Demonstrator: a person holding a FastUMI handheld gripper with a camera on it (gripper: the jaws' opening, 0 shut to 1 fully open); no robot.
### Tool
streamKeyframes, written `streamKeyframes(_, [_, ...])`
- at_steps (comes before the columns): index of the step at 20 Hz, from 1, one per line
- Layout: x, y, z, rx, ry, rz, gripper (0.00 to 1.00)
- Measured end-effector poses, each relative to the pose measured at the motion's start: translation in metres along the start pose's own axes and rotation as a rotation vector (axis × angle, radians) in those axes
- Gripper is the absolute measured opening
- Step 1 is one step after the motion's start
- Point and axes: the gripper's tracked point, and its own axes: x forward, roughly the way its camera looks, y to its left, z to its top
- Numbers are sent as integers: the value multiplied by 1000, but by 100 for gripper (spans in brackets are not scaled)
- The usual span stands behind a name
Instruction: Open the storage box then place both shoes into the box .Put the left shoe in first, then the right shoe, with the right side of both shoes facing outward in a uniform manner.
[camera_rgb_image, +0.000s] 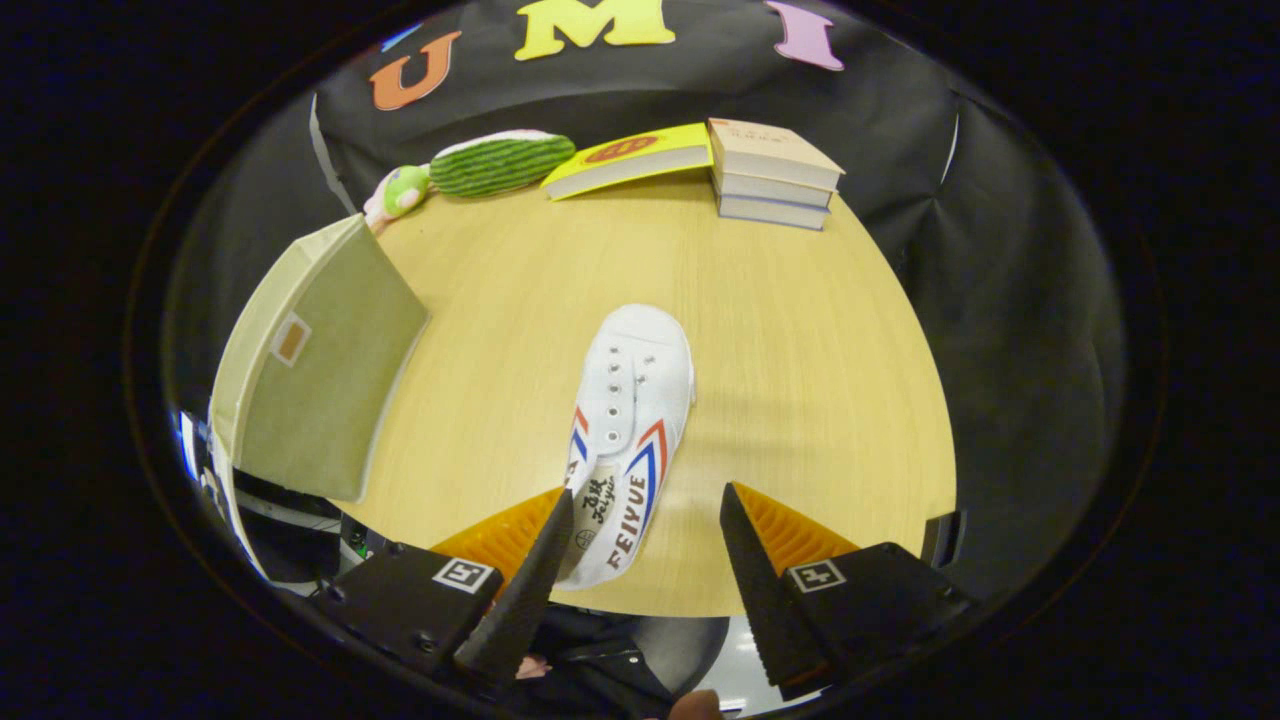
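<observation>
One shoe (625, 430) lies on the desk (800, 380), a white canvas sneaker with red and blue side stripes, toe toward the far edge, heel at the near edge.

Gripper view: the tongs (645, 510) are spread wide and grasp nothing. The heel sits between the fingers, close against the left one; whether it touches cannot be told. The right finger is apart from the shoe. The storage box (320, 370), olive fabric, stands at the left edge of the desk, its lid looking shut from here. Along the far edge: a green plush toy (480, 165), a yellow book (630, 155), a stack of books (775, 175).

Judged step: early, box apparently unopened, no shoe inside. A second shoe is not located from this angle.

Next move calls for either going to the box lid first, as the task orders, or, if this is the left shoe, closing on the heel collar with the tongs centred over it.
</observation>
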Motion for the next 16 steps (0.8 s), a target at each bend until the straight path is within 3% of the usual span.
streamKeyframes(11, [59,4,-12,114,145,137,90])
streamKeyframes(13, [59,9,-12,137,150,159,85])
streamKeyframes(16, [65,17,-15,196,146,196,59])
